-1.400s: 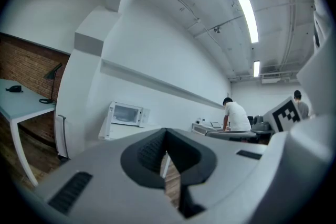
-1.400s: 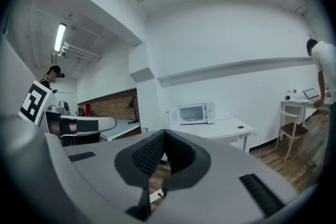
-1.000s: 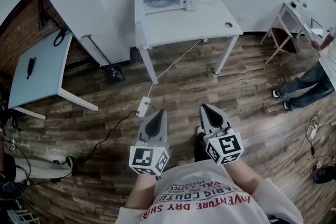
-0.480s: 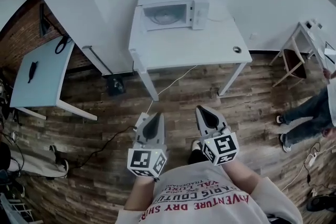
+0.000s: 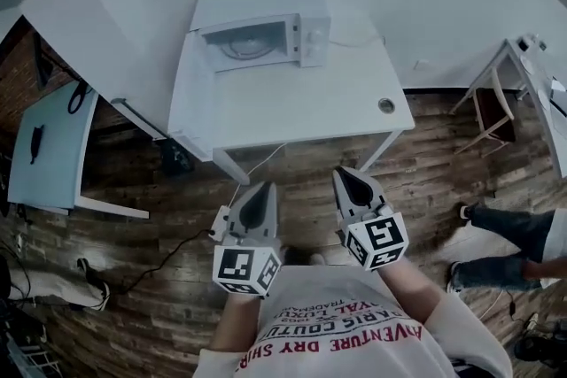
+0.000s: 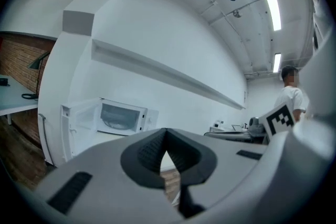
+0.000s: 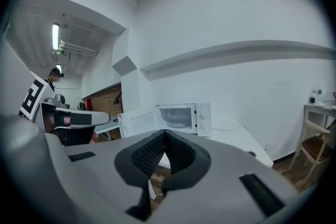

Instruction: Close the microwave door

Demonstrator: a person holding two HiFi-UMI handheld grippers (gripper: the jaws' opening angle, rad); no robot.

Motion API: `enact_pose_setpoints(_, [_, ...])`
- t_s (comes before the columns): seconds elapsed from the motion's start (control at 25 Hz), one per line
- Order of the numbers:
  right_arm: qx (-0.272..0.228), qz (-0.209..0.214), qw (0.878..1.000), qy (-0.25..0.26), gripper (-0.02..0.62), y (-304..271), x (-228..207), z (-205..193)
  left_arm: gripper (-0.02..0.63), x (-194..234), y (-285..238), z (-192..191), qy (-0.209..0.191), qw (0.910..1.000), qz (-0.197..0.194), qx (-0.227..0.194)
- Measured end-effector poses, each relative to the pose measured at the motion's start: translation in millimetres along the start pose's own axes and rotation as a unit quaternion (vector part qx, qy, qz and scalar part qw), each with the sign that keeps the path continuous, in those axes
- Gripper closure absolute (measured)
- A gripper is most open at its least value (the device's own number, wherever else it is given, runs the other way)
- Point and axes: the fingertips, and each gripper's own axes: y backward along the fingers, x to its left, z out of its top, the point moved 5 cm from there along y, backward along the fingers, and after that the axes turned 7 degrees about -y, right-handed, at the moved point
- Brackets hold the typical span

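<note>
White table under an open-doored microwave — left tongs, right tongs both together, empty

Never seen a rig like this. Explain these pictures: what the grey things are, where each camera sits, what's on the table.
There is no robot here. A person holds a grasping tool in each hand: the left gripper and the right gripper. The head view comes from a camera on the person's head, looking down. The other two cameras ride on the grippers and look along their fingers. Both pairs of fingers are closed on nothing. Ahead, a white table carries a microwave with its door open, plus a small round thing I can't identify.
</note>
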Motion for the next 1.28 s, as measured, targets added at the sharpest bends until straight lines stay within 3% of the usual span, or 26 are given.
enact_pose_setpoints(0.36, [0.005,-0.026,1.000,-0.003,0.588,-83,-54,17,0.609,42,-113,-1,0.008,0.9995,-0.027,0.014])
enact_pose_setpoints(0.84, [0.004,-0.056,0.998,0.000,0.588,-225,-107,71,0.609,129,-259,36,0.008,0.9985,-0.055,0.003])
enact_pose_setpoints(1.08, [0.003,-0.047,0.999,0.011,0.588,-284,-129,92,0.610,165,-295,37,0.013,0.9994,-0.031,0.011])
enact_pose_setpoints(1.28, [0.006,-0.030,0.999,0.015,0.588,-328,-149,103,0.609,185,-307,37,0.015,0.9996,0.020,0.014])
